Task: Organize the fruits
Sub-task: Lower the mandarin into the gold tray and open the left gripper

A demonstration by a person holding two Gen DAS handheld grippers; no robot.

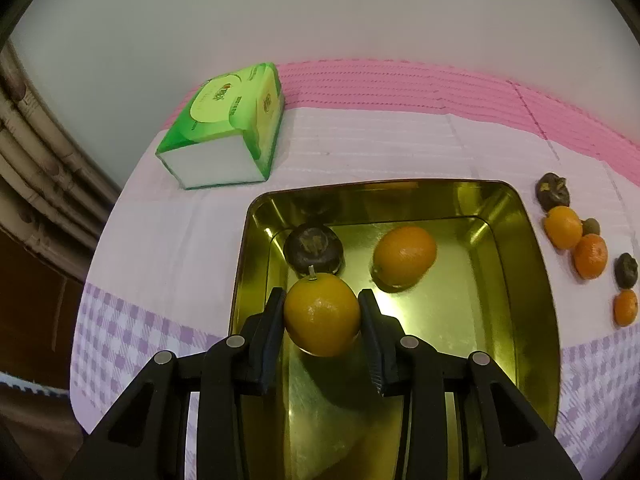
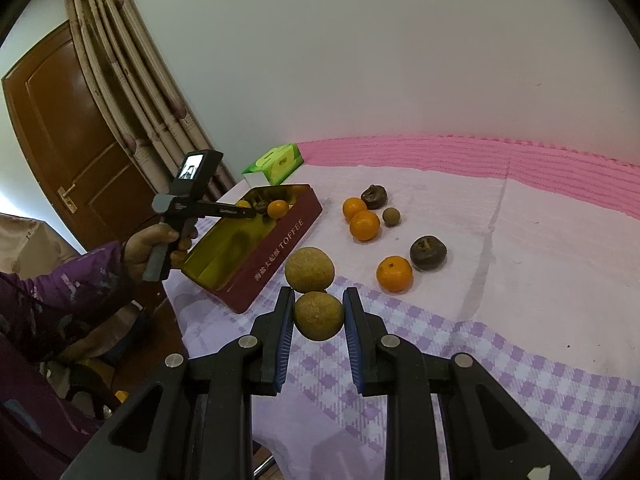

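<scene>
Gold tin (image 1: 536, 264): sitting open on the checked cloth (image 2: 520, 360), red outside with TOFFEE lettering, gold inside; already holding a dark wrinkled fruit (image 1: 314, 248) at the far left and an orange (image 1: 405, 256) toward the middle

Left gripper (image 1: 322, 314): fingers (image 1: 270, 320) clamping a yellow-orange citrus (image 1: 322, 314) by its sides, hanging over the near part of the tin floor, stem pointing toward the dark fruit; not yet set down

Right gripper (image 2: 318, 316): fingers (image 2: 282, 320) pinching a small rough tan fruit (image 2: 319, 315), lifted off the cloth, just in front of a larger tan fruit (image 2: 309, 269) lying beside the tin's near corner

Remaining on the cloth: two oranges (image 2: 362, 218) touching each other, a third orange (image 2: 394, 274) nearer, two dark fruits (image 2: 428, 253) well apart, one little brownish ball (image 2: 391, 216), plus the larger tan fruit

Progress, judging by the count: roughly a third in or on the way, seven pieces waiting outside

Next, as a guess: releasing the citrus into the tin, then bringing the tan fruit across

Off-task: green tissue pack (image 1: 224, 128) behind the tin, untouched; pink blanket (image 2: 480, 156) along the wall
</scene>
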